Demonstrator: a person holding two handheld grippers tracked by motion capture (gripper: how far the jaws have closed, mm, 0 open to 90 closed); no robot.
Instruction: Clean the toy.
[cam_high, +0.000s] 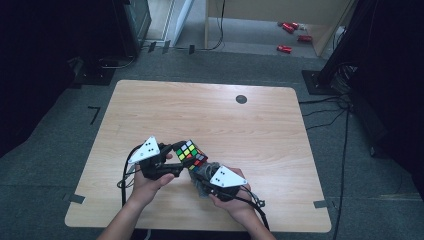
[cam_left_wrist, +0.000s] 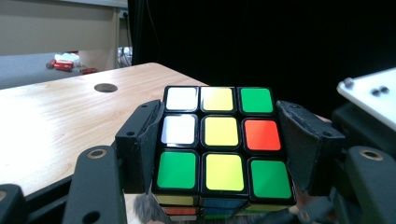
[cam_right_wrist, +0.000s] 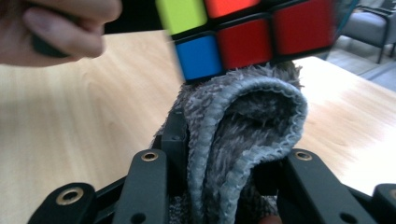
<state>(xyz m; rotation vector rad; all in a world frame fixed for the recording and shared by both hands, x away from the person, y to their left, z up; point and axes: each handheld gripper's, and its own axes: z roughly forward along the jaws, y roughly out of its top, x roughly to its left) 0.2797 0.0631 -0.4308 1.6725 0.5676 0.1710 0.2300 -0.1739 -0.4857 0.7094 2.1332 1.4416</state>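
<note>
Your left hand-held gripper (cam_high: 172, 159) is clamped on the puzzle cube (cam_high: 190, 154), pads pressing two opposite sides, and holds it raised above the near middle of the worktop (cam_high: 210, 115). To the right, your right hand-held gripper (cam_high: 201, 176) is closed on a folded grey cloth (cam_right_wrist: 243, 135), whose top touches the cube's underside. You appear to be wiping the cube; next, rub the cloth across that face while the left grip stays firm.

Both hand-held grippers (cam_high: 176, 161) (cam_high: 201, 176) clamped
</note>
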